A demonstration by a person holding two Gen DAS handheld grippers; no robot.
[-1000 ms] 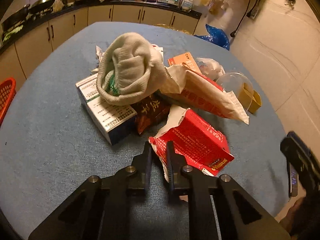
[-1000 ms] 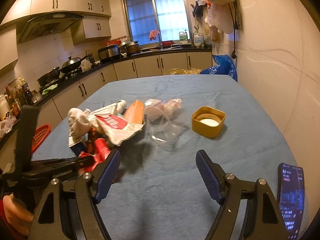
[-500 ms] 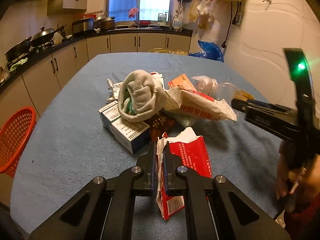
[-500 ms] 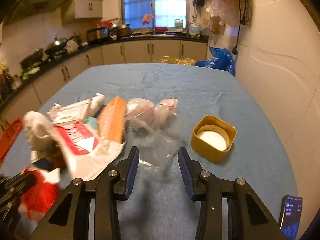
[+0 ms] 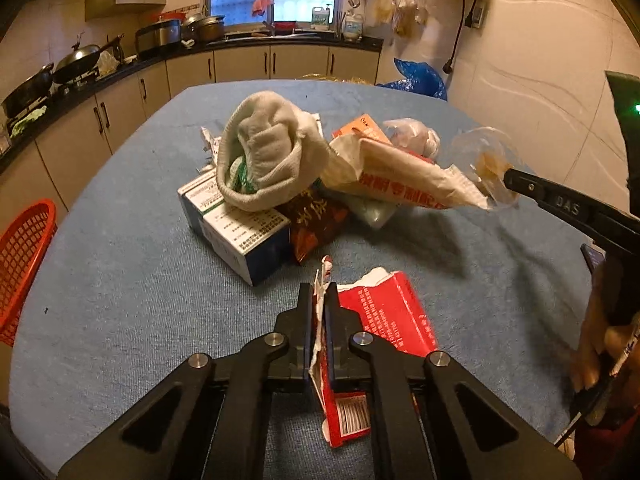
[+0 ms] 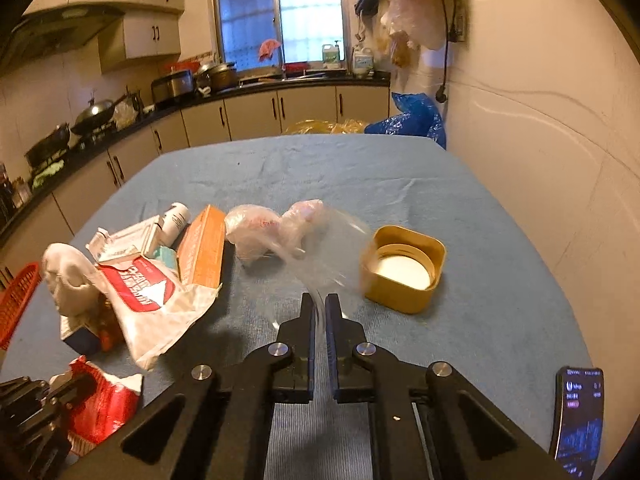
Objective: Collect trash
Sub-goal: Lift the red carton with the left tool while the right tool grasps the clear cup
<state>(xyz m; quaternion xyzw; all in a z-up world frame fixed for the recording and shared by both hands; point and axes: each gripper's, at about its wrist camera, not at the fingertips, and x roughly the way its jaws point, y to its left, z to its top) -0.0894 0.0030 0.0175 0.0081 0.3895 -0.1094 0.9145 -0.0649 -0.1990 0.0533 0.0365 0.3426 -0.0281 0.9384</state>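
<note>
Both tools had trash in hand, so the step looked like the lift before the drop; the left gripper [image 5: 319, 300] was closed tight on the torn edge of a red carton [image 5: 384, 320], which hung near the camera over the blue tablecloth [image 5: 120, 288]; the right gripper [image 6: 319, 312] was nearly closed on a clear plastic lid [image 6: 332, 248], blurred, just left of a yellow tub [image 6: 404, 268]. The next move probably called for carrying both to the red basket [image 5: 24, 264] off the table's left edge. The rest of the pile, a grey sock [image 5: 268, 160] atop boxes [image 5: 236, 224], sat mid-table; kitchen counters [image 5: 280, 40] ran along the far wall.
</note>
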